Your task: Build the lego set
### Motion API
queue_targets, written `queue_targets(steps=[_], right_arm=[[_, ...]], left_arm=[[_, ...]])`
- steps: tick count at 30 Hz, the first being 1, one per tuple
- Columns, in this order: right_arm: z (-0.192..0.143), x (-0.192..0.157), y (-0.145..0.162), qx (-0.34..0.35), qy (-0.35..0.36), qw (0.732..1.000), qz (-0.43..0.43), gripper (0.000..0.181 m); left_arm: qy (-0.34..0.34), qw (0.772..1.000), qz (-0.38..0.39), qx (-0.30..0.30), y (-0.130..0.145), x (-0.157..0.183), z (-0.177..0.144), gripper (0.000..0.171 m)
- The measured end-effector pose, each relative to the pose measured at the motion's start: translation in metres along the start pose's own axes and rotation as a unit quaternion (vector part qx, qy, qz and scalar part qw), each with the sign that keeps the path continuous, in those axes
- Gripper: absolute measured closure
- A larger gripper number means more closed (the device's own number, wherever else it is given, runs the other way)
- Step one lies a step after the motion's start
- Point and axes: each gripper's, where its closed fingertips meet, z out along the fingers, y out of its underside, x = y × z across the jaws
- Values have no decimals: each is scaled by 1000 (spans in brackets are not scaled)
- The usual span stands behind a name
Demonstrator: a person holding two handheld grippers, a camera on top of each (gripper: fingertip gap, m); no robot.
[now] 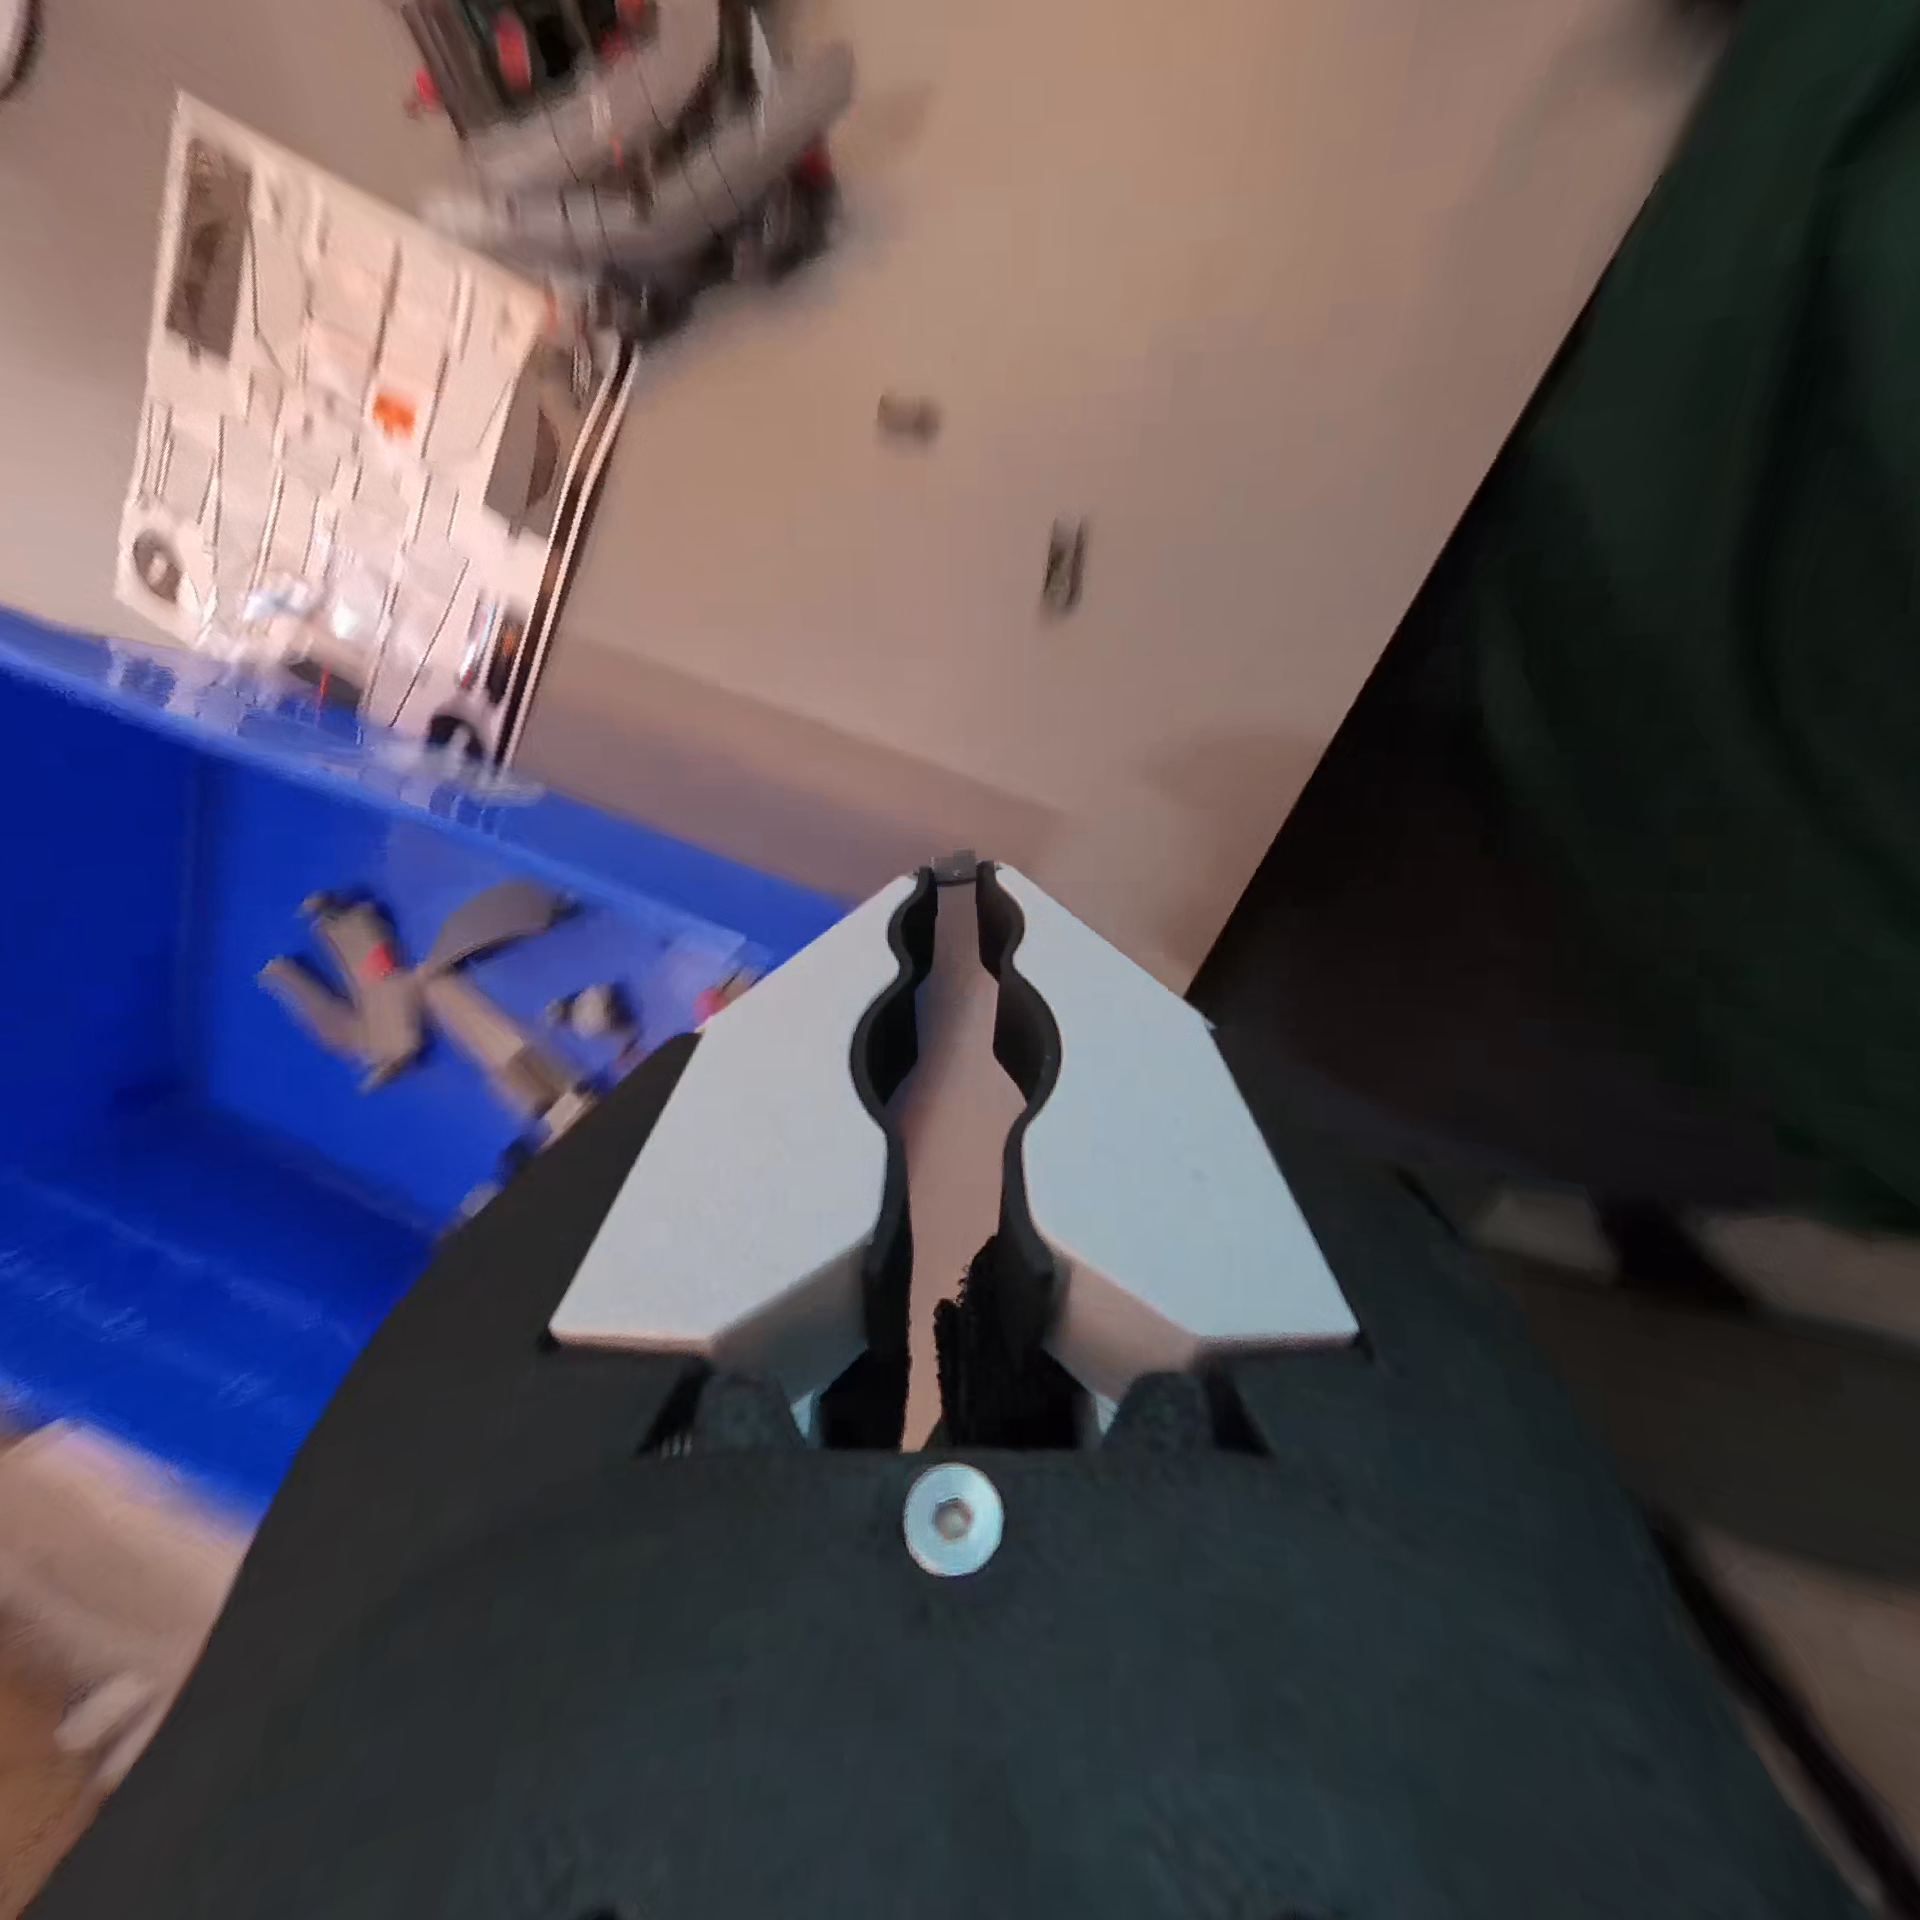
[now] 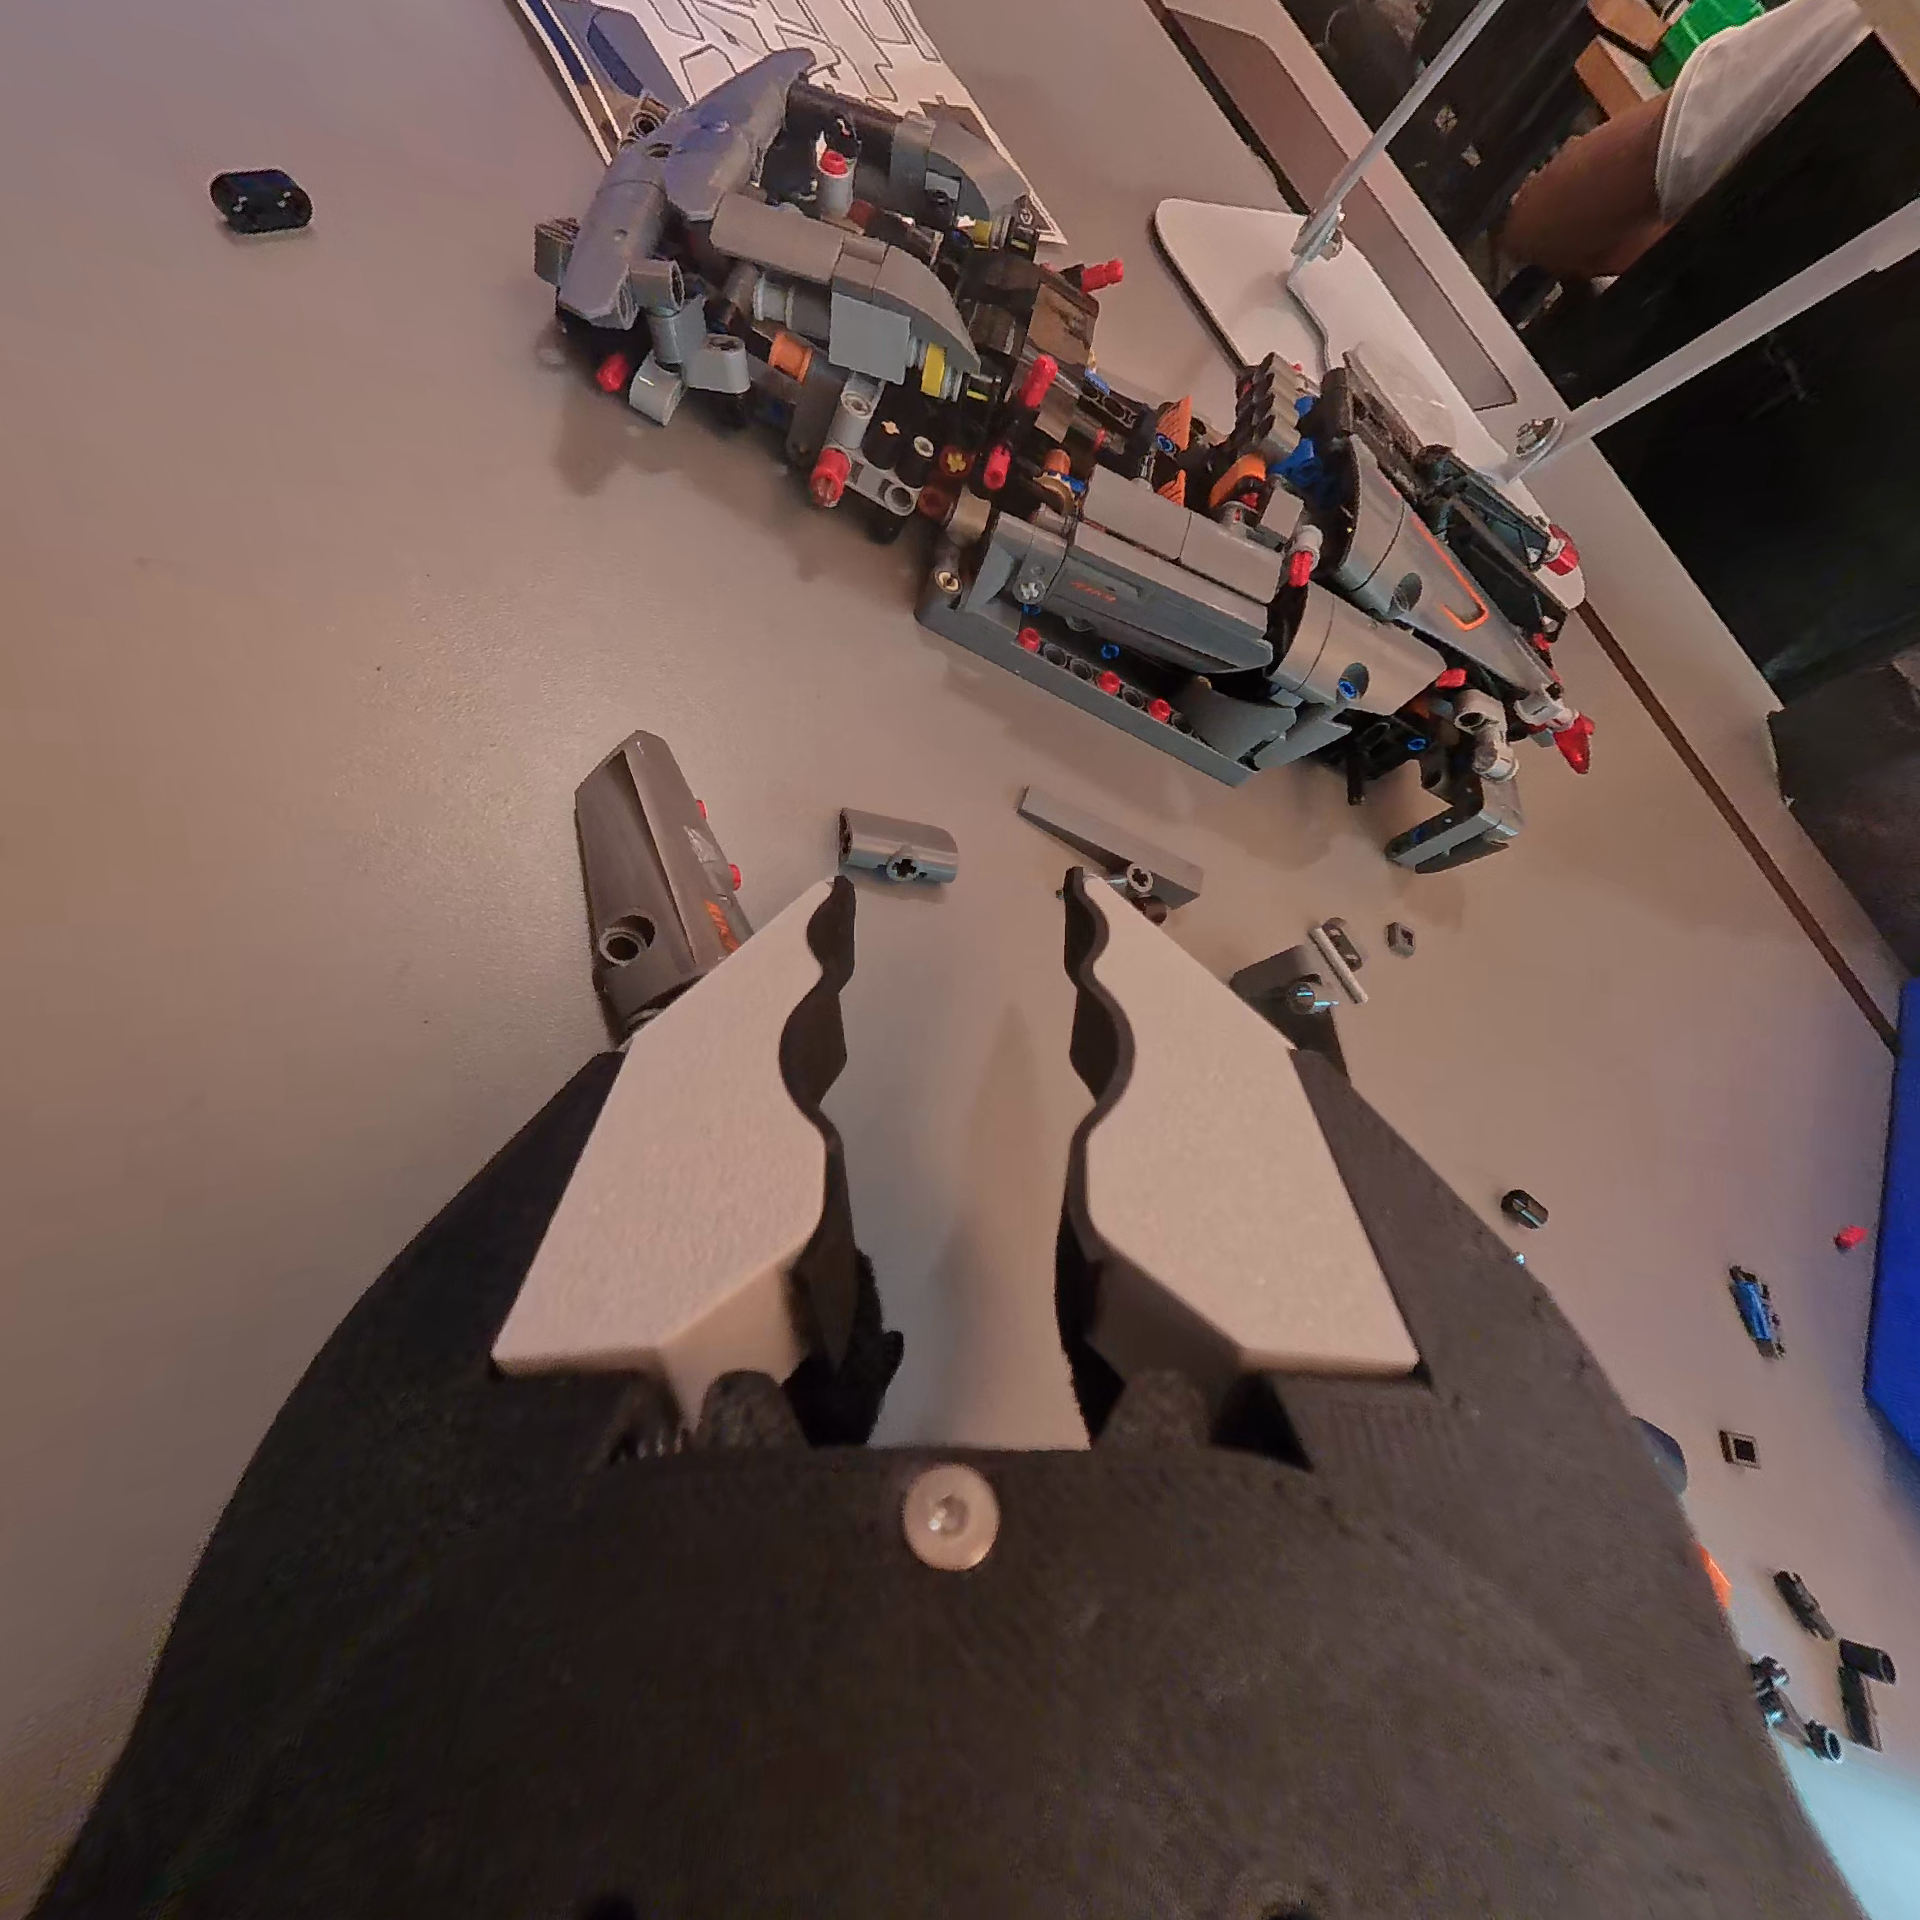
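The half-built grey Technic lego model (image 2: 1060, 457) is set on the pale worktop (image 2: 312, 644), with the white printed instruction sheet (image 2: 790, 42) behind it and small loose grey pieces (image 2: 899, 847) before it.

A hobby or lab workbench — a plain grey tabletop (image 2: 312, 644) with a half-built grey brick model (image 2: 1039, 436), loose pieces strewn near it, and a printed instruction sheet (image 2: 790, 42) at the far edge. A blue parts bin (image 1: 156, 1091) holds more pieces; a metal stand (image 2: 1247, 270) sits by the edge — beyond it, dark cluttered shelving.
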Motion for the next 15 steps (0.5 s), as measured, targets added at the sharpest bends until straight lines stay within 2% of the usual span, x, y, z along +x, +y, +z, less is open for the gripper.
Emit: queue_targets(steps=[2,5,7,11,15], right_arm=[[1,0,1,-3,1,1000,-1,142],[1,1,1,-4,3,1000,-1,142],[1,1,1,-6,5,1000,-3,142],[2,1,2,-8,8,1000,-6,142],[2,1,2,-8,9,1000,-4,142]], left_arm=[[31,997,-16,67,-20,22,11,166],[45,992,-34,113,-43,44,40,166],[13,992,-49,116,-50,41,59,166],[9,978,-95,186,-86,39,72,166],[-31,984,-81,153,-89,30,99,166]])
